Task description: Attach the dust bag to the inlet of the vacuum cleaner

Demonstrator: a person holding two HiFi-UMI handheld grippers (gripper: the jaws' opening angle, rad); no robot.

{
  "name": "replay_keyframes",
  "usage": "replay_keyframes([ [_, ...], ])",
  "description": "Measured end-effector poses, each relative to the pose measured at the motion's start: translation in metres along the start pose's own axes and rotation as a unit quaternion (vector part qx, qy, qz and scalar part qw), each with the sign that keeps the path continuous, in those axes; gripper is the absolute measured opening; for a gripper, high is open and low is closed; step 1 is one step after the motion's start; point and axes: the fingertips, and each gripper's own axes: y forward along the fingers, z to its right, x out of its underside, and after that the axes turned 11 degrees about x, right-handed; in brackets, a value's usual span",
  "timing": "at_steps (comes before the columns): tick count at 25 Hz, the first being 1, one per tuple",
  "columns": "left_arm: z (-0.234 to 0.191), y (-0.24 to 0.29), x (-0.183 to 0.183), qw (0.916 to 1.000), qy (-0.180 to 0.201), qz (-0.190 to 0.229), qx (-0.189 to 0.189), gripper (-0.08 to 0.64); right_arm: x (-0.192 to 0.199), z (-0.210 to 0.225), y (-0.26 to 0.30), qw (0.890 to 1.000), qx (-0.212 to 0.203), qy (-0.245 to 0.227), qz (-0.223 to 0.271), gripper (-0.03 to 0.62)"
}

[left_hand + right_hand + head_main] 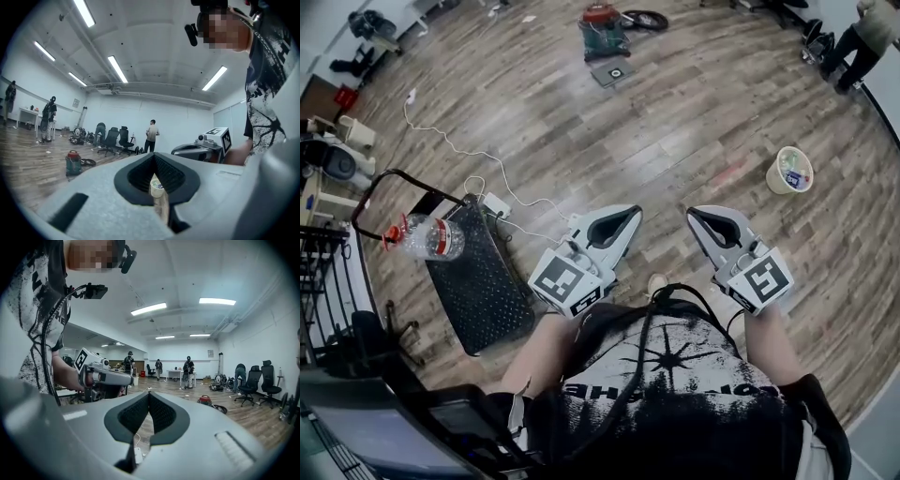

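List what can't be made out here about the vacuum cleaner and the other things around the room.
The vacuum cleaner: far off and small in the head view, so its inlet is unreadable.
The dust bag: cannot be picked out in any view.
The pale tub: its contents are too small to tell in the head view.
The distant people: too small in the right gripper view to tell what they are doing.

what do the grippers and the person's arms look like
Left tongs and right tongs: pale grey shells, tapering, lined with ribbed black pads. Each carries a white cube with black square markers. The person wears a black T-shirt with a white starburst print; a black cable runs down it.
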Motion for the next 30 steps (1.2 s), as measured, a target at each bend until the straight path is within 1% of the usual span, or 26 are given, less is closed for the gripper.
replay_keyframes([
  [5,-0.008,0.03,-0.007,0.9996,0.016,-0.01,-0.019,0.0,-0.001,0.034,0.0,1.0,-0.017,0.009,0.014,0.008],
  [7,-0.01,0.036,-0.005,0.9995,0.016,-0.014,-0.025,0.0,-0.002,0.042,0.002,0.999,-0.019,0.015,0.027,0.008],
  [10,-0.018,0.04,-0.003,0.9992,0.013,-0.021,-0.032,0.0,0.003,0.048,0.009,0.999,-0.028,0.02,0.029,0.008],
  [14,-0.036,0.042,0.001,0.9991,0.001,-0.018,-0.039,0.0,0.015,0.048,0.025,0.999,-0.044,0.027,0.003,0.008],
  [16,-0.046,0.045,0.002,0.9992,-0.002,-0.017,-0.036,0.0,0.014,0.05,0.035,0.999,-0.045,0.025,0.003,0.008],
  [20,-0.077,0.053,-0.003,0.9995,0.007,-0.018,-0.023,0.0,0.002,0.069,0.062,0.999,-0.028,0.022,0.021,0.008],
  [24,-0.118,0.057,-0.017,0.9998,0.011,-0.012,-0.008,0.0,-0.004,0.086,0.095,1.0,-0.009,0.023,0.01,0.008],
  [30,-0.184,0.063,-0.043,0.9997,0.022,-0.003,0.014,0.0,-0.029,0.11,0.161,1.0,0.004,0.006,0.02,0.008],
])
